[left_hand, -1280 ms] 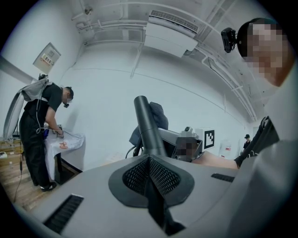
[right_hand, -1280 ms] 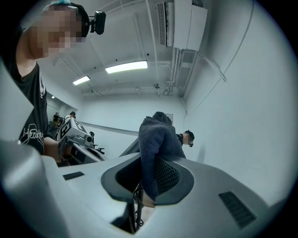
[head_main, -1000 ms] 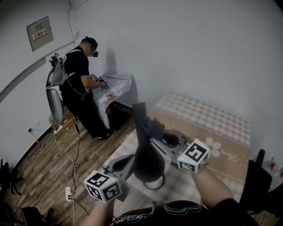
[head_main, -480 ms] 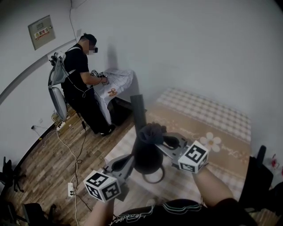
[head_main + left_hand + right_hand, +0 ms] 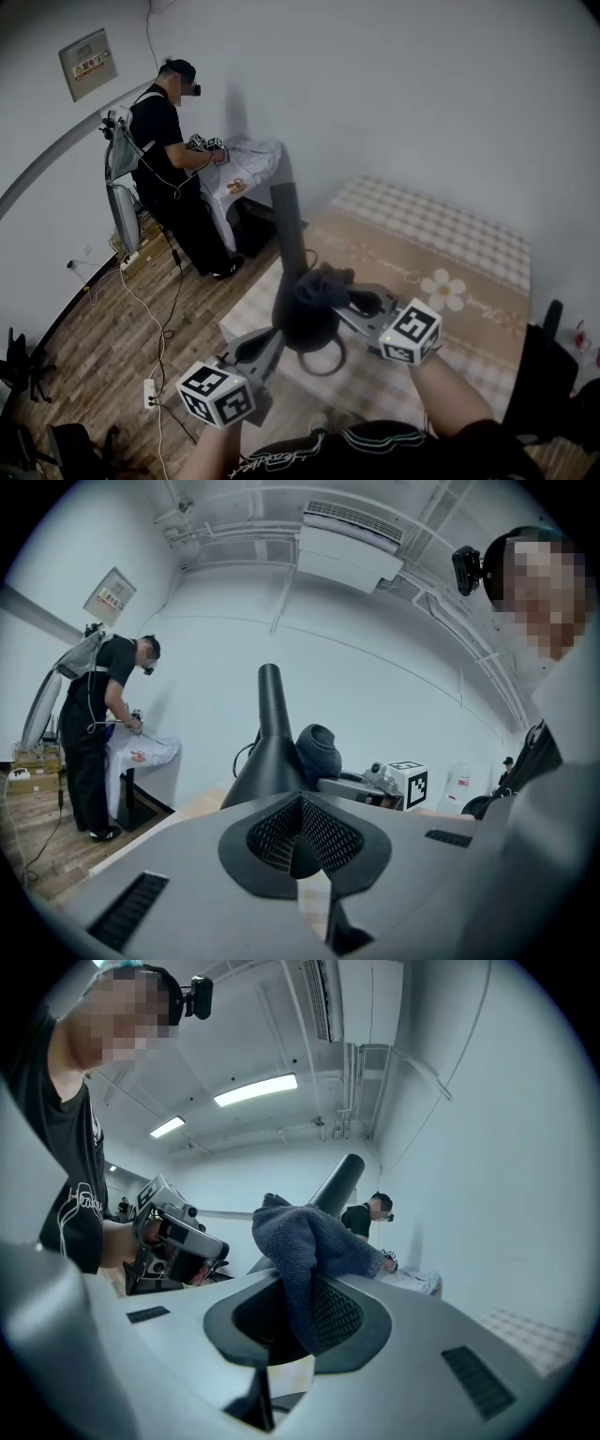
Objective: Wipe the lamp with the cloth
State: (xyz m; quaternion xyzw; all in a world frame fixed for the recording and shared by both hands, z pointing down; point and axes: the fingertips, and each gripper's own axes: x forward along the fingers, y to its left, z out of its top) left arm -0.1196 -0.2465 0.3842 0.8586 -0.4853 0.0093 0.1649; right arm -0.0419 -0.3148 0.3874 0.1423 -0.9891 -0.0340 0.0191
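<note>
A black lamp [image 5: 302, 314] with a round body and a tall, thin neck [image 5: 286, 220] is held up over the bed. My left gripper [image 5: 274, 339] is shut on the lamp's lower body from the left. In the left gripper view the lamp [image 5: 272, 752] rises just beyond the closed jaws of the left gripper [image 5: 298, 850]. My right gripper [image 5: 342, 298] is shut on a dark grey cloth [image 5: 323, 284], which presses against the lamp where the neck meets the body. In the right gripper view the cloth [image 5: 300, 1241] bunches out of the right gripper [image 5: 291, 1335], with the neck [image 5: 339, 1183] behind it.
A bed [image 5: 441, 272] with a checked and flowered cover lies below and to the right. Another person [image 5: 169, 159] stands at a covered table [image 5: 246, 164] at the back left. Cables and a power strip [image 5: 147, 389] lie on the wooden floor.
The cloth has slid down the lamp's neck toward the body, so more of the neck now shows above it. Both grippers keep their hold.
</note>
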